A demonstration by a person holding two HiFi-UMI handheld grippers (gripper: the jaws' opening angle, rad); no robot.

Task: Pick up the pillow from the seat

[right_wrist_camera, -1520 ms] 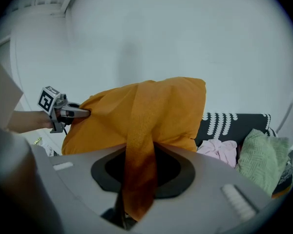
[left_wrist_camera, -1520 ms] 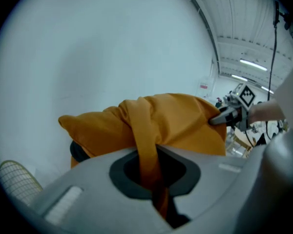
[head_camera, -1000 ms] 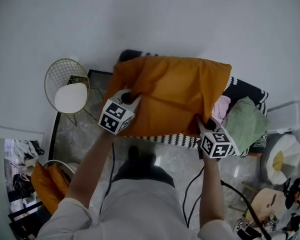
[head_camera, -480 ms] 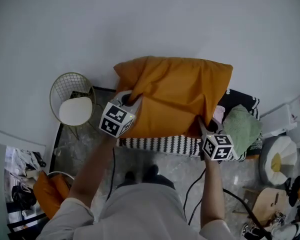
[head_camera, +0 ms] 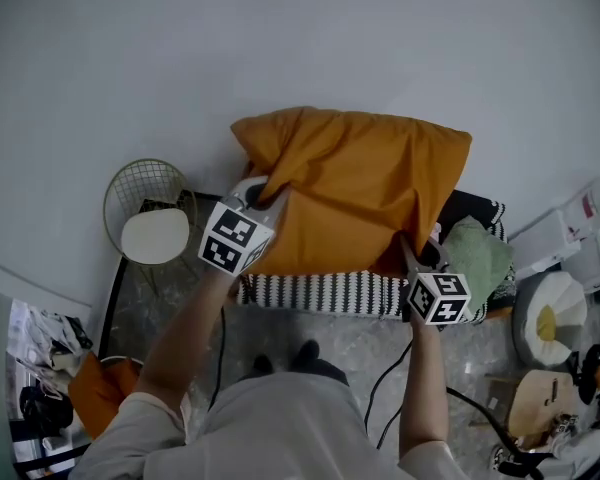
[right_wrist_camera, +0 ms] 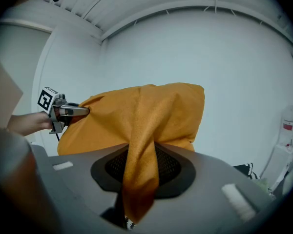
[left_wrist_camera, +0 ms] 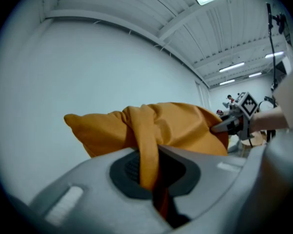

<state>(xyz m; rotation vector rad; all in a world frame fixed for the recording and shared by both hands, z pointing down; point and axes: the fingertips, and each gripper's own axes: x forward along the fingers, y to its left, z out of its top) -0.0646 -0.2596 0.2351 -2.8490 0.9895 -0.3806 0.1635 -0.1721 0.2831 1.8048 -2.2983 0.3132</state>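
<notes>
An orange pillow [head_camera: 355, 188] hangs in the air above the black-and-white striped seat [head_camera: 325, 291], held up between both grippers. My left gripper [head_camera: 263, 190] is shut on a fold of the pillow's left edge [left_wrist_camera: 147, 145]. At the pillow's lower right corner my right gripper [head_camera: 412, 251] is shut on a pinch of its fabric [right_wrist_camera: 139, 179]. In the left gripper view the right gripper [left_wrist_camera: 223, 126] shows across the pillow; in the right gripper view the left gripper [right_wrist_camera: 78, 111] shows at its far side.
A gold wire chair with a white cushion [head_camera: 152, 230] stands left of the seat. A green cloth [head_camera: 478, 258] and a pink item lie at the seat's right end. Stools, boxes and cables [head_camera: 555, 318] crowd the right side. A white wall lies behind.
Both grippers have lifted the pillow up off the seat; it now hangs higher, and more of the striped seat shows below it.
</notes>
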